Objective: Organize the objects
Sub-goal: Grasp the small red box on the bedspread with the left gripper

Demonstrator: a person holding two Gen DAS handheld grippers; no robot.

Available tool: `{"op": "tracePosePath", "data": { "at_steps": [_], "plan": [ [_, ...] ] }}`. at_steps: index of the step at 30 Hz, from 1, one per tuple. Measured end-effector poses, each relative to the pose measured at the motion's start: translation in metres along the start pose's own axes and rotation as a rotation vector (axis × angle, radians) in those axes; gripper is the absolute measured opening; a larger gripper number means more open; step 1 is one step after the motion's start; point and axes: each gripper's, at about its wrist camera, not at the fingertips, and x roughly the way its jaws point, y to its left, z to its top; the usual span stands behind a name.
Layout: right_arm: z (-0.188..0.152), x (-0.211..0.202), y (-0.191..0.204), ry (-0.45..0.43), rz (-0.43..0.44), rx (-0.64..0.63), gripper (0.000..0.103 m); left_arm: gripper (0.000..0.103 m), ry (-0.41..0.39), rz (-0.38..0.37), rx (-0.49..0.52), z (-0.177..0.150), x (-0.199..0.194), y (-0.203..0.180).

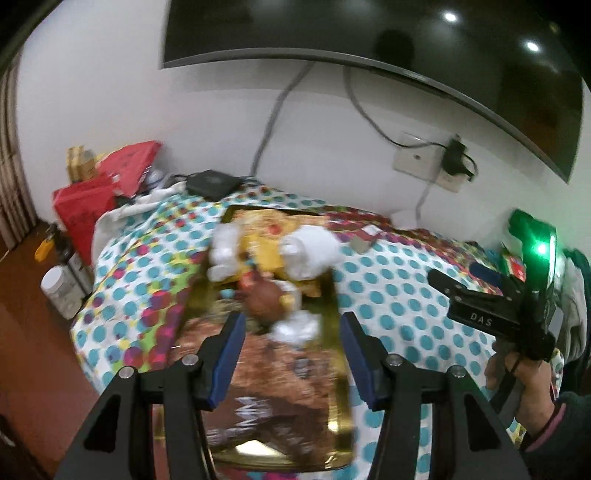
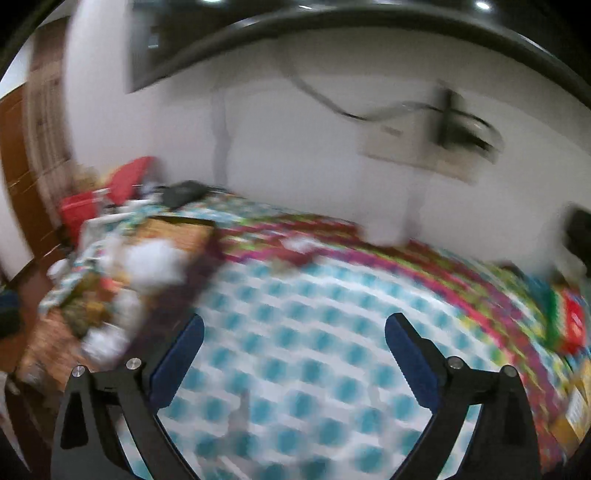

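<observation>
Landmark: the gold tray (image 1: pixel 341 373), a flat box lid lying on the dotted cloth (image 1: pixel 399 295); every place below is given from it
Left of the tray: red bags (image 1: pixel 83 206) and a white jar (image 1: pixel 61 291) stand beyond the cloth's edge, on or near the brown floor
On the tray: white crumpled lumps (image 1: pixel 310 251), a brown rounded thing (image 1: pixel 267 295) and yellow wrapping heaped at its far half; blur hides what each one is
Left claw (image 1: pixel 291 354): fingers apart, one to each side of the tray's near half; whether the pads press on its edges I cannot tell
Right of the tray: the right claw (image 2: pixel 293 363) hangs over bare dotted cloth, fingers wide apart with nothing between them
Far right of the tray: a red packet (image 2: pixel 576 321) and other small things at the cloth's right end, too smeared to name
Step in hand: it looks as if the right claw is free and heading for another item, while the left one tends the tray
Next move calls for: choosing a loose thing to the right, closing on it, carrying it back over the tray's rim without toppling the heap
Behind the tray: white wall, a black box (image 1: pixel 212 182) at the cloth's back edge, a dark screen (image 1: pixel 369 33) above, a socket (image 1: pixel 428 158) with cables to the right
</observation>
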Motion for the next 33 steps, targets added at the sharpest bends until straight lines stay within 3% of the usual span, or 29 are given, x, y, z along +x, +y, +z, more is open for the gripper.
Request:
{"op": "tracePosePath", "data": {
  "at_steps": [4, 7, 11, 14, 16, 22, 23, 33],
  "plan": [
    [-0.020, -0.006, -0.057, 0.010, -0.147, 0.052, 0.098, 0.055, 0.011, -0.058, 0.074, 0.004, 0.016, -0.047],
    [-0.028, -0.010, -0.092, 0.023, -0.195, 0.083, 0.098, 0.055, 0.004, -0.115, 0.142, 0.010, 0.033, -0.084],
    [-0.037, -0.013, -0.115, 0.031, -0.188, 0.117, 0.098, 0.055, 0.044, -0.208, 0.175, 0.029, 0.074, -0.120],
    [-0.043, -0.015, -0.122, 0.023, -0.164, 0.138, 0.098, 0.055, 0.113, -0.296, 0.132, 0.051, 0.114, -0.128],
    [-0.044, -0.015, -0.122, 0.021, -0.145, 0.150, 0.098, 0.055, 0.142, -0.311, 0.098, 0.064, 0.139, -0.128],
    [-0.042, -0.013, -0.120, 0.013, -0.104, 0.141, 0.099, 0.055, 0.205, -0.224, 0.169, 0.092, 0.205, -0.134],
    [-0.042, -0.012, -0.119, 0.019, -0.093, 0.135, 0.099, 0.055, 0.204, -0.181, 0.188, 0.097, 0.215, -0.137],
    [-0.042, -0.013, -0.108, 0.013, -0.048, 0.092, 0.099, 0.055, 0.275, -0.013, 0.286, 0.116, 0.284, -0.130]
  ]
}}
